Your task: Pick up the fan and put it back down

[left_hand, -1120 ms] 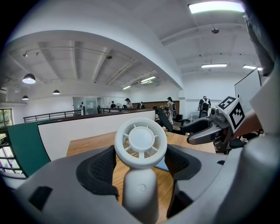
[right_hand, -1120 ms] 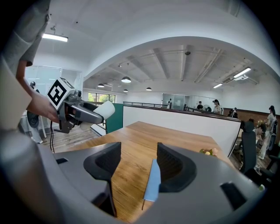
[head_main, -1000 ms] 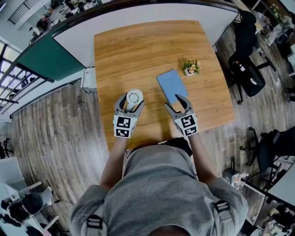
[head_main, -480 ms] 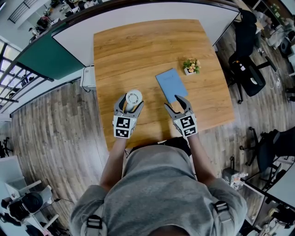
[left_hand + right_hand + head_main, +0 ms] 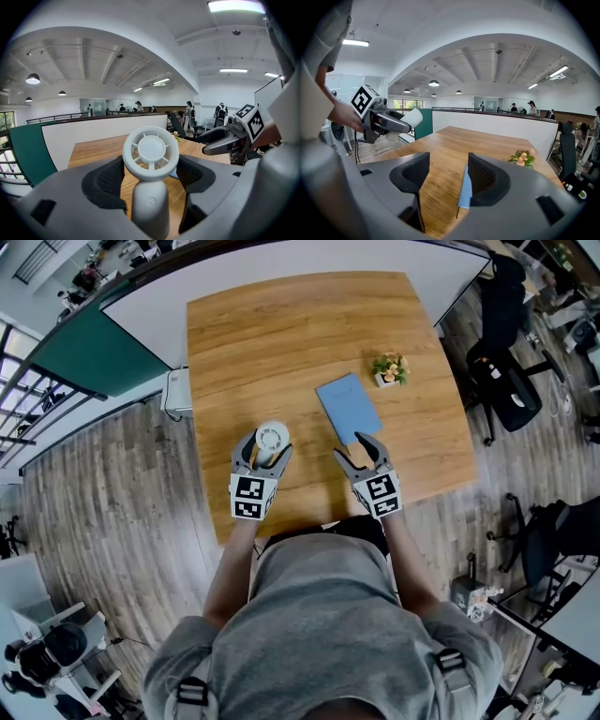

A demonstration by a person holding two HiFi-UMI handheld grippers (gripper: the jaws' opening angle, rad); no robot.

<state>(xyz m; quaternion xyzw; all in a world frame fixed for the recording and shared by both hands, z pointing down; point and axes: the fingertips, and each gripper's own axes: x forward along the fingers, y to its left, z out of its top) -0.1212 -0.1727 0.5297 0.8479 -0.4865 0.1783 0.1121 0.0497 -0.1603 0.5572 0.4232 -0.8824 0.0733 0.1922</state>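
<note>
- While the left gripper (image 5: 267,449) clamps the fan (image 5: 272,438) near the table's (image 5: 281,334) left edge.
- The right gripper (image 5: 359,448), jaws apart, hovers above the book's (image 5: 347,409) near end.

Head view: the camera sits on the person's head and faces steeply down from well above. It takes in the whole table (image 5: 281,334), with both grippers low at centre.

Left gripper view: the camera rides just behind the left gripper (image 5: 151,164). It looks along the jaws and across the table toward the white partition wall (image 5: 93,136). The range is very close, and the fan (image 5: 151,152) fills the middle.

Right gripper view: same mounting on the right gripper (image 5: 446,171), low over the table and facing the same wall.

Shared: all three views cover the table. Each gripper view catches the other gripper at its edge. The potted plant (image 5: 389,371) and blue booklet (image 5: 347,411) show in both the head and right gripper views.
</note>
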